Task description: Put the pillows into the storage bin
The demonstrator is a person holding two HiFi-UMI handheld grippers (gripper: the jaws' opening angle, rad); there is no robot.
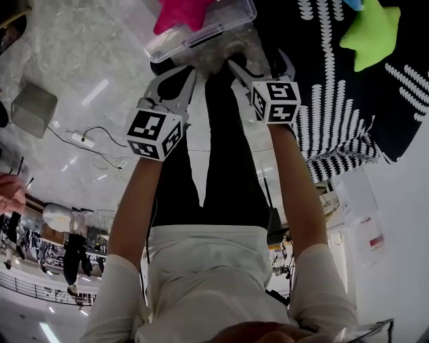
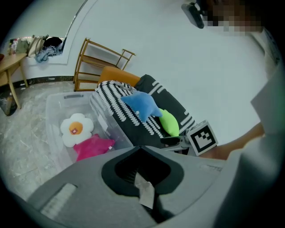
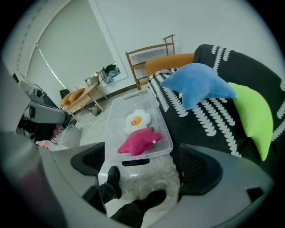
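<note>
A clear storage bin [image 1: 201, 35] [image 2: 55, 111] [image 3: 165, 133] stands on the marble floor beside a black-and-white patterned sofa [image 1: 335, 107] [image 3: 200, 129]. Inside it lie a pink star pillow [image 1: 179, 13] [image 2: 91, 148] [image 3: 138, 141] and a white flower pillow [image 2: 76, 129] [image 3: 137, 120]. On the sofa rest a blue pillow [image 2: 142, 104] [image 3: 198, 87] and a green pillow [image 1: 371, 33] [image 2: 169, 122] [image 3: 254, 118]. My left gripper [image 1: 191, 72] [image 2: 141, 153] is shut and empty, held short of the bin. My right gripper [image 1: 260, 61] [image 3: 144, 169] stands open and empty, near the sofa's edge.
A wooden rack [image 2: 95, 62] [image 3: 151, 55] and an orange cushion [image 2: 118, 75] [image 3: 171, 62] stand behind the sofa. A wooden table [image 2: 11, 62] [image 3: 82, 100] sits at the far left. The person's shoes [image 3: 111, 180] are just before the bin. A power strip [image 1: 84, 139] lies on the floor.
</note>
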